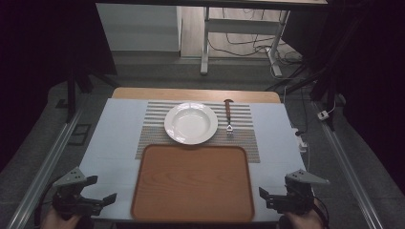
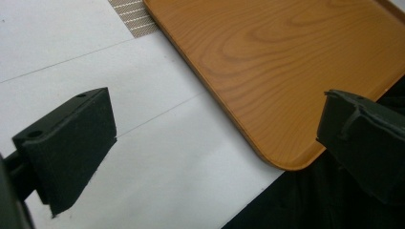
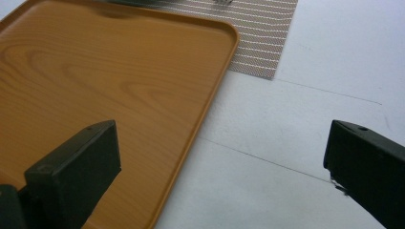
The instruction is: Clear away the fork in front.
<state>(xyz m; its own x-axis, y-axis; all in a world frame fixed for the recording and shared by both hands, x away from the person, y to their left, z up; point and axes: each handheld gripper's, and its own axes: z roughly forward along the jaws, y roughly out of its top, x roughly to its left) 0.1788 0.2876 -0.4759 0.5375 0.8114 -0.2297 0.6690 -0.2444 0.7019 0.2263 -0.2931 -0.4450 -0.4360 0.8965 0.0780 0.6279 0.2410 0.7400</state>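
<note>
The tray (image 1: 192, 183), lying at the table's 6 o'clock edge between the left gripper (image 1: 102, 190) and right gripper (image 1: 267, 198), both gaping and empty, looks stiff, light and slick; pinch its raised side rims.

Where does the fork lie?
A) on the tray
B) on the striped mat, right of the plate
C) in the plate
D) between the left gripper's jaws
B: the fork lies on the striped mat just right of the plate, beyond the bare tray.
</note>
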